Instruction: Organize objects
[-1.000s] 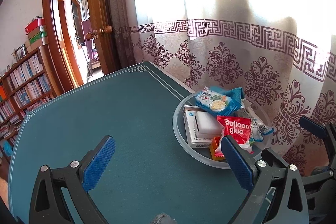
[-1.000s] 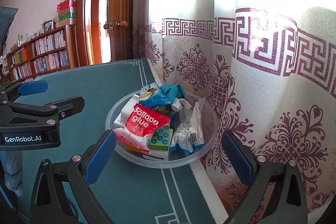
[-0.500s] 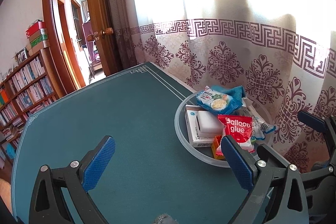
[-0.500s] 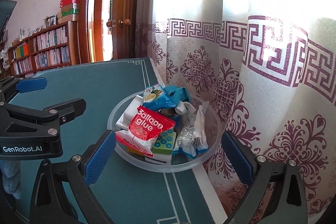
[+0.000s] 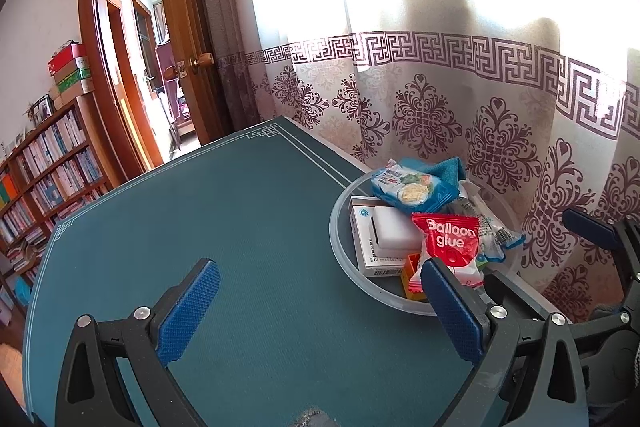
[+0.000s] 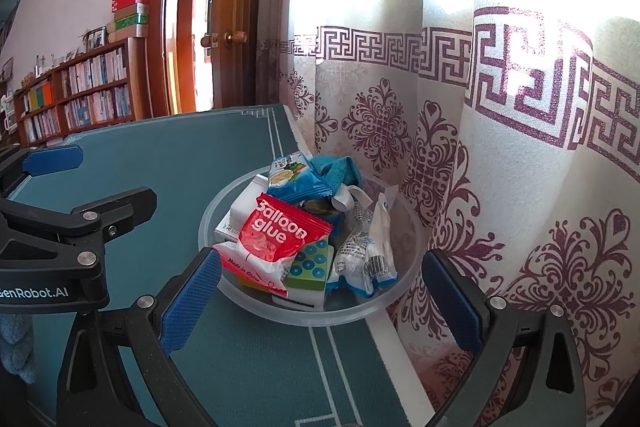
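Note:
A clear plastic bowl sits at the table's right edge, piled with small goods. On top lies a red "Balloon glue" packet. Around it are a blue snack packet, a white box, a teal cloth, a green dotted block and clear wrapped packs. My right gripper hovers open just in front of the bowl, empty. My left gripper is open over bare table, left of the bowl, empty.
The green table mat stretches left of the bowl. A patterned curtain hangs right against the table's edge. An open wooden door and bookshelves stand at the back left.
Both grippers have drifted slightly; the bowl sits a little lower and closer in the right wrist view. Nothing was taken hold of.

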